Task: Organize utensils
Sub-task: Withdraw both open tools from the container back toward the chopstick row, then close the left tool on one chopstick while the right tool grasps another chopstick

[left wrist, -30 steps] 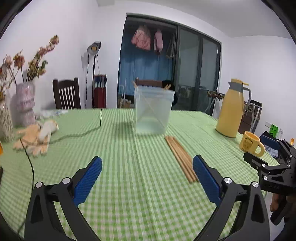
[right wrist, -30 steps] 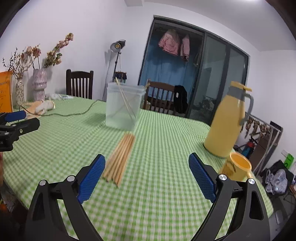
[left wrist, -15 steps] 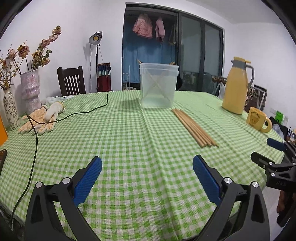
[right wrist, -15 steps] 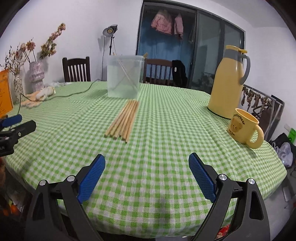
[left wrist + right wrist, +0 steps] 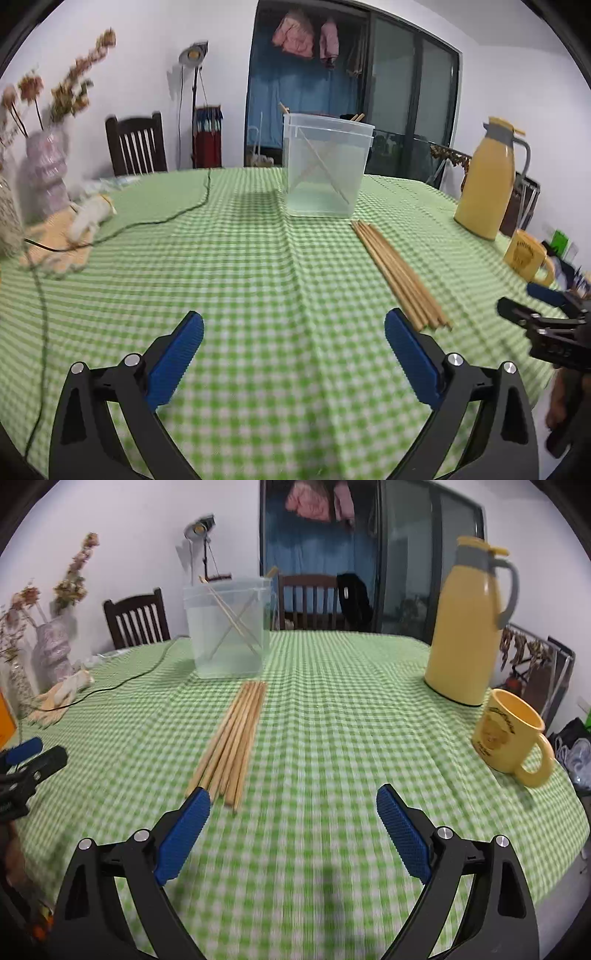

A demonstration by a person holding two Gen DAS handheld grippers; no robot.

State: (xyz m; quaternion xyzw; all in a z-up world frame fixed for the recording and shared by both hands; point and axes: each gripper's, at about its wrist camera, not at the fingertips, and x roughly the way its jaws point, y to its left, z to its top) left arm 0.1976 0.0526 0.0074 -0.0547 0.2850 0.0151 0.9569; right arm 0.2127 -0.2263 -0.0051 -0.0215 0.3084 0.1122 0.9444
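Hovering over green checked tablecloth, my left gripper spread wide, nothing between pads. Clear container stands mid-table, two chopsticks already crossed inside. Loose chopstick bundle lies flat just before it, near ends beside left pad of my right gripper — also wide, empty. Judgement: take one stick near its end, pinch across width, tilt upright, drop in container. Hard to tell: exact stick count — they lie touching, motion-blurred. Yellow mug well right, clear of path.
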